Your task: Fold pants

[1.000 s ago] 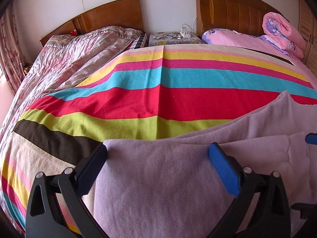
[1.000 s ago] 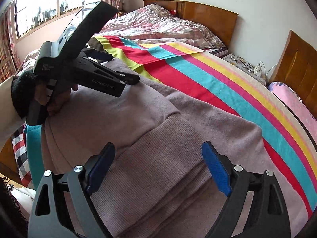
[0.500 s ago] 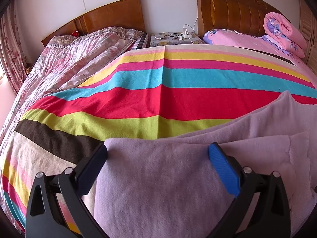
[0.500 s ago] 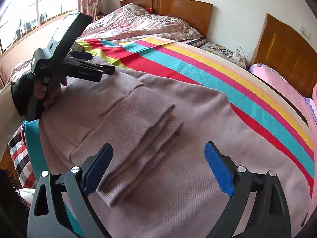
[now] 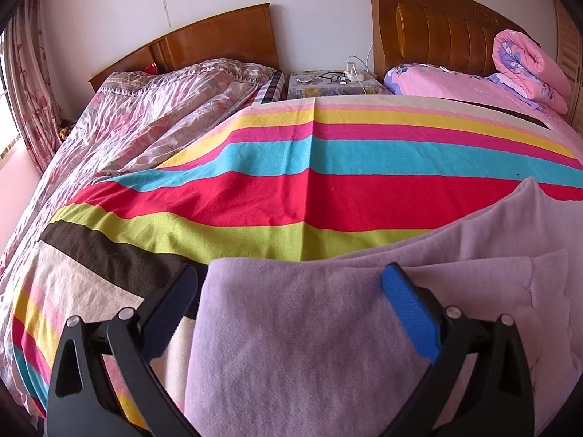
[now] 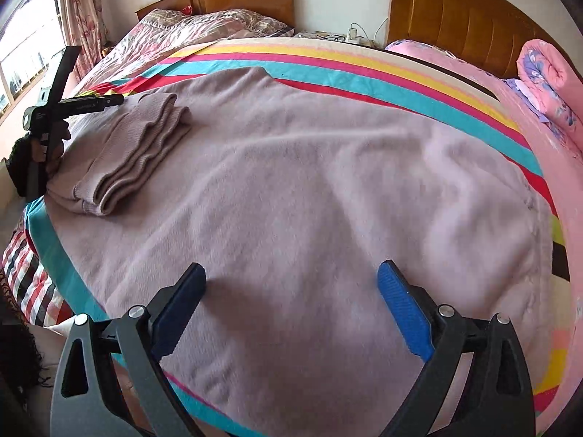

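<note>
Pants (image 6: 309, 189) in a soft mauve knit were laid across the striped blanket (image 5: 291, 167) on the bed, spread broad and mostly flat over its near half, with a few shallow wrinkles toward the right. At the far left of the right wrist view, the ribbed cuffs (image 6: 142, 145) were seen stacked on top of the main body of cloth, so at least one fold was judged to be done and the garment halved along its length. The left gripper (image 5: 291, 291) was held low at the left end of the pants, its jaws well apart, with a rounded fold of cloth lying between them but not pinched. The right gripper (image 6: 291, 287) was held over the middle of the cloth, its jaws likewise wide apart and clamped on nothing. The hand (image 6: 40, 145) on the left tool was seen at the left edge of that view. The step in hand was judged to be the pause between folds, with both tools free. For the next move, an edge of the doubled cloth would need to be gripped at two points, lifted evenly and carried across, with the stacked cuffs kept from sliding off.
</note>
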A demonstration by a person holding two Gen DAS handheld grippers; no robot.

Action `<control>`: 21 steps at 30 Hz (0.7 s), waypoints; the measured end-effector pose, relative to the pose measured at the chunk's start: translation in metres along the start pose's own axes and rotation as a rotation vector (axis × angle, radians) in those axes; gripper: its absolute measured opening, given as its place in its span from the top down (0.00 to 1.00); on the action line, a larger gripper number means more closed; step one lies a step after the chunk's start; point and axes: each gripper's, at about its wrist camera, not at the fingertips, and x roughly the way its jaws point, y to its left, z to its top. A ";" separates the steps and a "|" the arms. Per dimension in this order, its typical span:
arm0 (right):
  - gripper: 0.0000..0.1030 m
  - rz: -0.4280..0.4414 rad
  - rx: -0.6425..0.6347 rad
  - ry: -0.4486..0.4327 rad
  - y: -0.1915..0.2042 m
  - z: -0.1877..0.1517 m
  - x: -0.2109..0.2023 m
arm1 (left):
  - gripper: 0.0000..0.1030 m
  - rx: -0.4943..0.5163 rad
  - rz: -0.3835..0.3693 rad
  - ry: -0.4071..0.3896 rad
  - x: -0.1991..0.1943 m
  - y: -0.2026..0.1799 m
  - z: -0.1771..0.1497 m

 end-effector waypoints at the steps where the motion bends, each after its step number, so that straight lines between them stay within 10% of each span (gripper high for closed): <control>1: 0.11 0.030 0.055 -0.023 -0.012 -0.016 -0.016 | 0.02 -0.013 -0.018 -0.037 -0.015 -0.003 0.001; 7: 0.11 0.146 0.547 -0.178 -0.093 -0.093 -0.067 | 0.01 0.172 -0.184 -0.158 -0.081 -0.094 -0.001; 12: 0.25 0.182 0.729 -0.173 -0.123 -0.091 -0.050 | 0.01 0.378 -0.150 -0.096 -0.063 -0.153 -0.033; 21: 0.26 0.221 0.916 -0.216 -0.145 -0.091 -0.045 | 0.01 0.271 -0.303 0.044 -0.028 -0.130 -0.037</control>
